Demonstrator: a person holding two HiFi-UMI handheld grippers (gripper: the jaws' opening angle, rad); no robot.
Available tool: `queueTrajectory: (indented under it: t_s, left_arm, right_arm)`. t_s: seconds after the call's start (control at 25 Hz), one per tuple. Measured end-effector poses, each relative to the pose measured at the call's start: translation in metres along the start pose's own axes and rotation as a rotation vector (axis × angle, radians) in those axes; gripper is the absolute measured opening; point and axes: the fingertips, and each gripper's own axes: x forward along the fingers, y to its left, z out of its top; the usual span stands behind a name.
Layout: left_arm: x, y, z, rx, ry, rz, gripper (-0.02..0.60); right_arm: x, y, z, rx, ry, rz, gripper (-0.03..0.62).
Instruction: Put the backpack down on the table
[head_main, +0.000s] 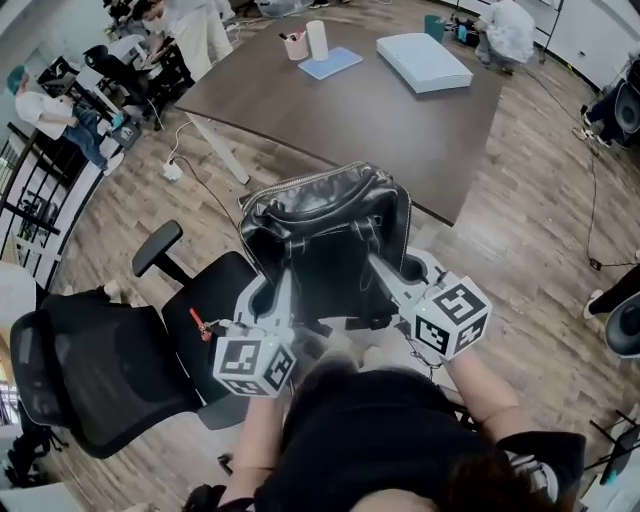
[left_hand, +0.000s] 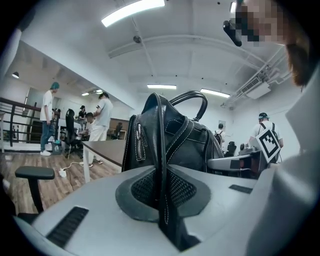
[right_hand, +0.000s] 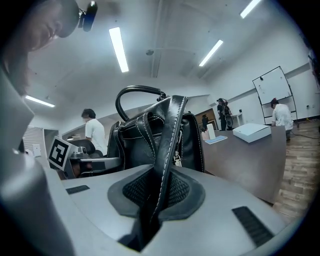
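The black leather backpack hangs in the air between my two grippers, just short of the near corner of the dark brown table. My left gripper is shut on its left shoulder strap. My right gripper is shut on the right strap. In the left gripper view the strap runs upright between the pads of the left gripper, with the bag's body right beyond. The right gripper view shows the same for the right gripper, with the bag and its top handle ahead.
On the table lie a white box, a blue sheet, a paper roll and a pink cup. A black office chair stands at my left. A power strip with its cable lies on the wooden floor. People work at the back.
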Motion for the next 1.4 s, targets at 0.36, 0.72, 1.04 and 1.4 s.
queueTrajectory:
  t_s: [0.36, 0.72, 1.04, 1.4]
  left_arm:
    - [0.034, 0.036, 0.025, -0.015, 0.003, 0.016, 0.049]
    - [0.058, 0.066, 0.028, -0.024, -0.041, 0.015, 0.049]
    - [0.065, 0.113, 0.051, -0.006, -0.077, 0.011, 0.049]
    - [0.093, 0.139, 0.085, 0.002, -0.106, -0.020, 0.049]
  right_arm:
    - [0.048, -0.018, 0.025, 0.012, 0.022, 0.013, 0.055]
    - [0.089, -0.034, 0.032, -0.015, 0.028, 0.029, 0.055]
    - [0.139, -0.024, 0.051, -0.031, 0.023, 0.033, 0.055]
    - [0.170, -0.033, 0.083, -0.047, 0.000, 0.006, 0.055]
